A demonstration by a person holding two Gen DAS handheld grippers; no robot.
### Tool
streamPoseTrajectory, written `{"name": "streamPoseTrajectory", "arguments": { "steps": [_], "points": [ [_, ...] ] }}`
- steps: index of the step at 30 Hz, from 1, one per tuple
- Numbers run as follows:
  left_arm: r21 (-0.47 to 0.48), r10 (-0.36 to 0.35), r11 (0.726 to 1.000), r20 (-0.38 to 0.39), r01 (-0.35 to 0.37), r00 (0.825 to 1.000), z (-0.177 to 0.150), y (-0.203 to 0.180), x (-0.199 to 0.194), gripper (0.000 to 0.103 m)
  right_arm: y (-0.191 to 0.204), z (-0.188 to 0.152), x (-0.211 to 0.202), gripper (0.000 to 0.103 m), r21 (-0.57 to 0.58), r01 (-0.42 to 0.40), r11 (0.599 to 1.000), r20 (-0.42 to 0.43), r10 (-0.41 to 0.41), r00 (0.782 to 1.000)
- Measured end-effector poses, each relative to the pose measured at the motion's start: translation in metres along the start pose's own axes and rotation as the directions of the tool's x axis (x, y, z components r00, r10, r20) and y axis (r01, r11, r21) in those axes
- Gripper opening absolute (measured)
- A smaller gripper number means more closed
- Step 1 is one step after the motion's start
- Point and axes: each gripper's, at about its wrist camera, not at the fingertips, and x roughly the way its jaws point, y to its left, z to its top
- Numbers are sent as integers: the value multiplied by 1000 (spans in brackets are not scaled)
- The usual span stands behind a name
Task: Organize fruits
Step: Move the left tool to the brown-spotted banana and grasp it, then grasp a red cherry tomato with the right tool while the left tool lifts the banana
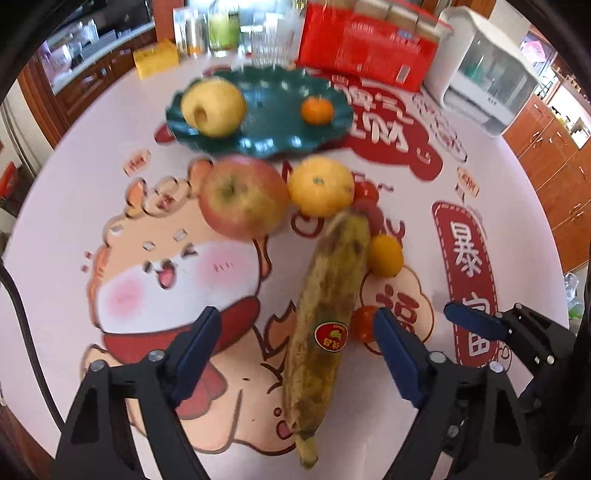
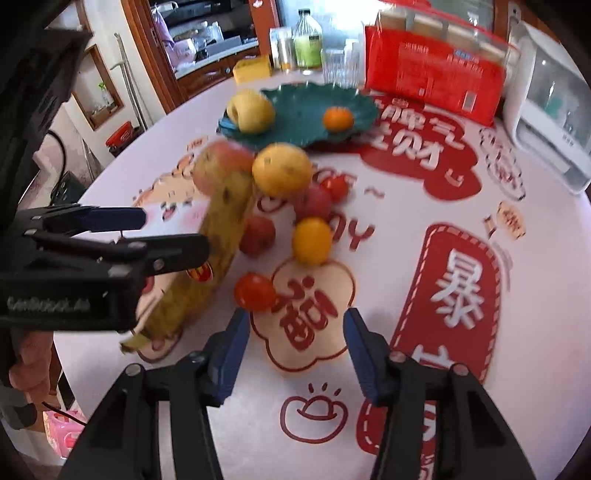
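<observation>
A spotted banana (image 1: 325,314) lies on the table between the open fingers of my left gripper (image 1: 295,354); it also shows in the right wrist view (image 2: 218,243). Beyond it sit a red apple (image 1: 242,197), an orange (image 1: 320,184), a small yellow fruit (image 1: 386,255) and small red tomatoes (image 1: 364,323). A dark green plate (image 1: 280,144) holds a yellow apple (image 1: 213,107) and a tangerine (image 1: 317,109). My right gripper (image 2: 295,354) is open and empty above the tablecloth, just before a tomato (image 2: 255,291). The left gripper (image 2: 173,236) straddles the banana.
A red package (image 1: 369,51), a white appliance (image 1: 487,81), bottles and glasses (image 1: 221,29) and a yellow box (image 1: 155,59) stand along the table's far edge. Wooden cabinets lie beyond the table. The right gripper's fingers (image 1: 469,319) show at the lower right of the left view.
</observation>
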Motion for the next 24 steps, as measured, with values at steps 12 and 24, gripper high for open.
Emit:
{"name": "streamPoseTrajectory", "arguments": {
  "steps": [12, 24],
  "points": [
    [-4, -51, 999, -63, 50, 997, -9, -1, 32, 41, 11, -5, 26, 52, -36, -40, 999, -16, 39, 999],
    [-68, -100, 993, -59, 96, 993, -14, 25, 27, 32, 29, 11, 39, 30, -109, -13, 994, 22, 16, 1000]
  ]
}}
